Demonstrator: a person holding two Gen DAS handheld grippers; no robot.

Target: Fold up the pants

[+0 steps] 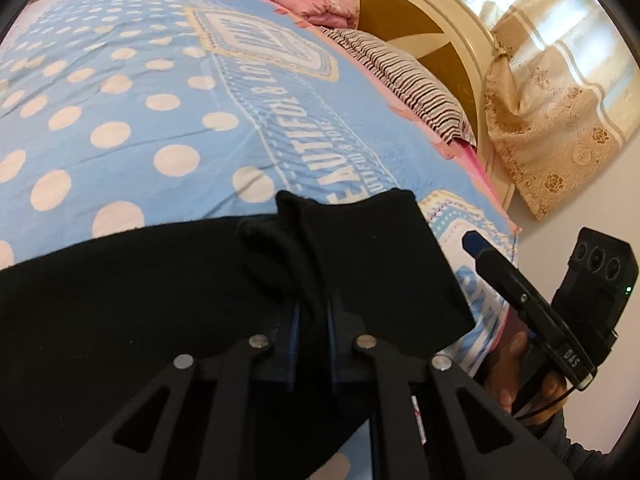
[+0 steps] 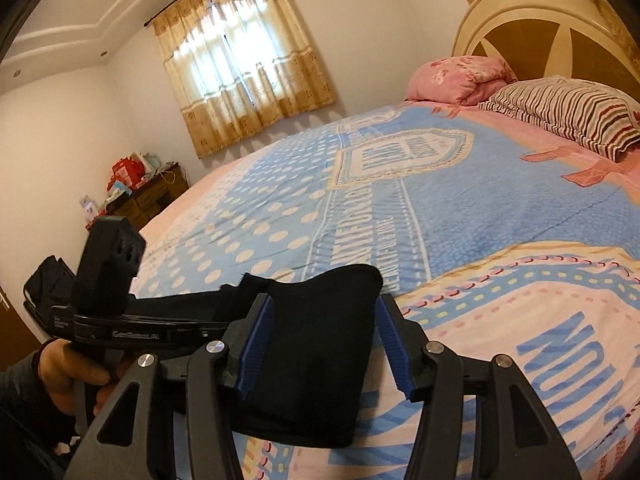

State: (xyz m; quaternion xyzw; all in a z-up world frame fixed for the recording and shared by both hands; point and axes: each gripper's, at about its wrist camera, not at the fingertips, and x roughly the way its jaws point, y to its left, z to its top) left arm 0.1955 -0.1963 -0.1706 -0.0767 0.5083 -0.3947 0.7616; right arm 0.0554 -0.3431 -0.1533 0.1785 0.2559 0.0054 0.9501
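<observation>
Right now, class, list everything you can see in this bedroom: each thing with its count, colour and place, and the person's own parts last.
pants: one, black, near edge of bed
blanket: one, blue with white dots, covering bed
pillows: two, one striped, one pink, by headboard
headboard: one, cream and brown, bed's far end
curtains: beige, over windows
cabinet: one, dark wood, far corner, cluttered top
left hand-held gripper: black, blue pads, shut on pants
right hand-held gripper: black, blue pads, open over pants
hands: two, gripping handles

Bed [image 2: 460, 184] with arched headboard [image 2: 520, 28]; curtained window [image 2: 240, 64] on the wall beyond it; dark wooden cabinet [image 2: 148, 200] left of bed.
</observation>
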